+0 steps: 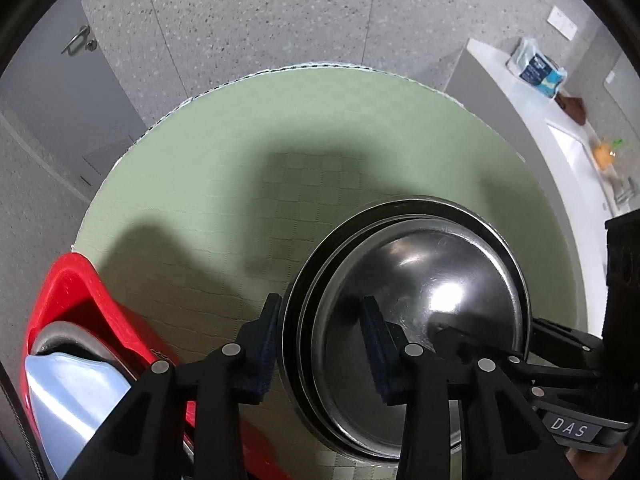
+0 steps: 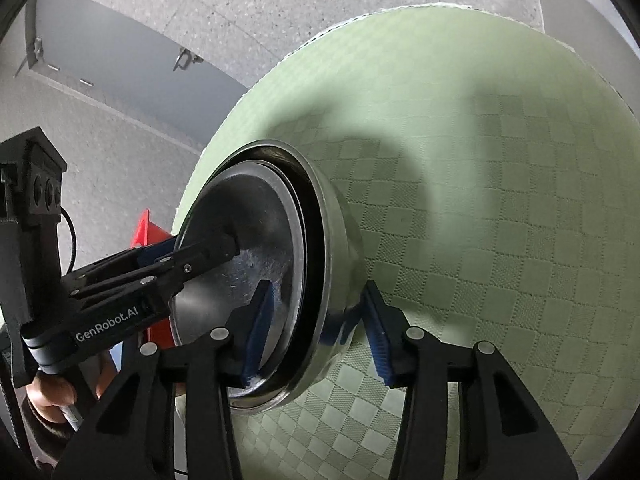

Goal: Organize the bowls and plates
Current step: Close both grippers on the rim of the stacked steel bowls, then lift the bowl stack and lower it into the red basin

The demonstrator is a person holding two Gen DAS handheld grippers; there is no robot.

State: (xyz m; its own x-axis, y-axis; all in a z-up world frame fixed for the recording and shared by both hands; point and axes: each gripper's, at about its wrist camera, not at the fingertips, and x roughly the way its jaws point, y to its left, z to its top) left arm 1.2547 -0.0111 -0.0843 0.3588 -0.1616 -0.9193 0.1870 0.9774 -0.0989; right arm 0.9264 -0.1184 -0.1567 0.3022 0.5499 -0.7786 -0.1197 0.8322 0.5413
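Left-wrist footage is filled by a stack of nested steel bowls (image 1: 420, 300), which is set on a green checked tablecloth (image 1: 280, 140) covering a round table. The left gripper (image 1: 320, 344) is placed over the stack's near-left rim: one blue pad is seen just outside the outermost wall, the other inside the inner bowl. The walls are bracketed by the jaws, but whether the pads actually press on the metal cannot be told. Left of the stack, at the table's edge, a red basin (image 1: 80, 288) is seen, with a steel dish and a pale blue plate (image 1: 72, 392) held in it. Right of the stack, well apart, a white counter (image 1: 532, 104) is visible.

From the right wrist, the same stack (image 2: 280, 280) is seen on the tablecloth (image 2: 500, 200). The right gripper (image 2: 320, 332) is set across the opposite rim, one pad inside the bowl, one outside against the outer wall; firm contact cannot be confirmed. The left gripper (image 2: 224, 250) is seen reaching into the bowl from the stack's far side, held by a hand (image 2: 52, 396).
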